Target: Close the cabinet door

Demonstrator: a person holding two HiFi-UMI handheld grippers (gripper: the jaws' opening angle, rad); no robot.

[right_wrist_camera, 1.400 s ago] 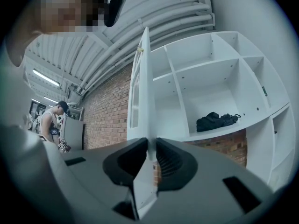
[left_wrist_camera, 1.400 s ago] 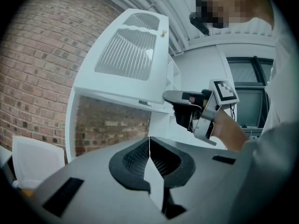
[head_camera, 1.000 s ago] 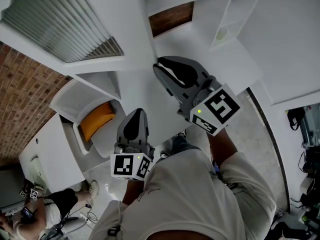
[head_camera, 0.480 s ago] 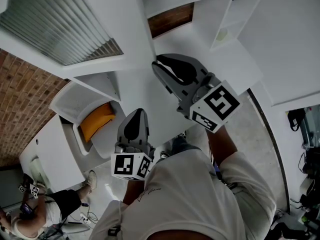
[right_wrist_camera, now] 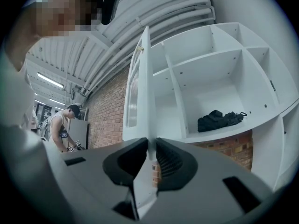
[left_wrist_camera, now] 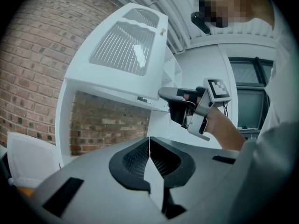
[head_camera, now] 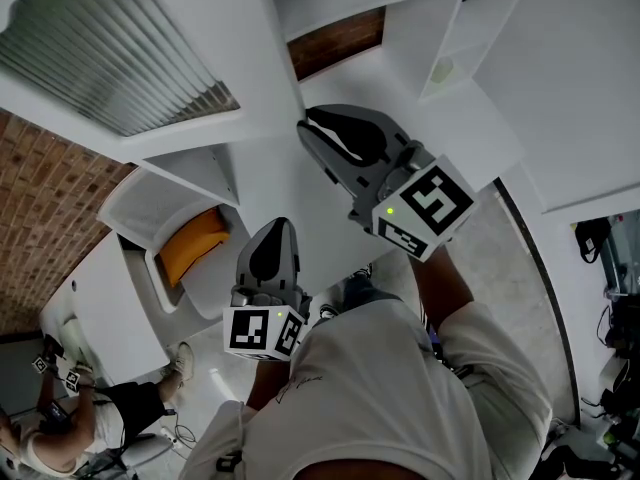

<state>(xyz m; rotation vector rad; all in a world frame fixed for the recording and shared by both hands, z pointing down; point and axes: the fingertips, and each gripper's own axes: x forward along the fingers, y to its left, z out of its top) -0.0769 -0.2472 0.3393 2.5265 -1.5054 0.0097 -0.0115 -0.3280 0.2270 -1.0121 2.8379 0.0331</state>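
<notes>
Cabinet door [head_camera: 150, 48] stands swung well out from the open shelves [right_wrist_camera: 210, 92], and the right gripper [right_wrist_camera: 150, 153] is clamped on its free edge — that thin white edge runs upright between the two jaws. From this grip the shelves lie off to the right of the door, with a black bag [right_wrist_camera: 218, 119] on one of them, so closing it looks like a matter of carrying the edge sideways toward the shelves in an arc, not pushing straight ahead. The left gripper [left_wrist_camera: 149, 146] hangs lower and farther from the shelves, its jaws together on nothing — the right one is nearer and already has the door.
</notes>
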